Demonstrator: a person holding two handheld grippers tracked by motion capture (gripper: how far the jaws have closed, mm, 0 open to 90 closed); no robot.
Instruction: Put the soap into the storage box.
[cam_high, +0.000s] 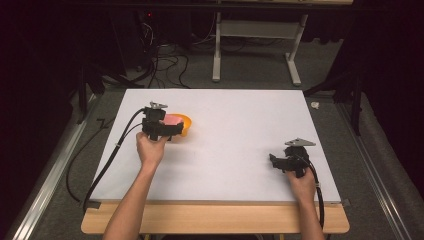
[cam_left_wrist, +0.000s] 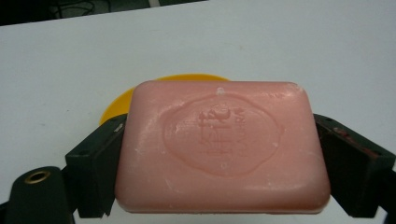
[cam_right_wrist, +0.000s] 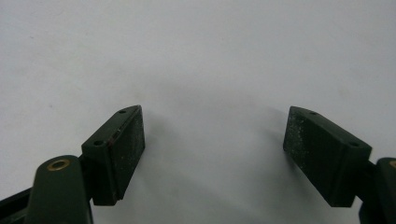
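Left gripper view: the left gripper (cam_left_wrist: 219, 163) pinches a pink soap bar (cam_left_wrist: 222, 147) between its fingers (cam_left_wrist: 95, 170), just above an orange dish (cam_left_wrist: 116, 105) on the white surface (cam_left_wrist: 70, 70). The right gripper (cam_right_wrist: 212, 156) rests low, fingers spread wide apart.

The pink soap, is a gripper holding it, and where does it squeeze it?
Yes. The left gripper holds the pink soap flat, its jaws pressing the two short ends, above the yellow dish. The right gripper holds nothing.

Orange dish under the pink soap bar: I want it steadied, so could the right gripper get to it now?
Probably yes: the right gripper is open and unloaded, with bare white table between it and the orange dish.
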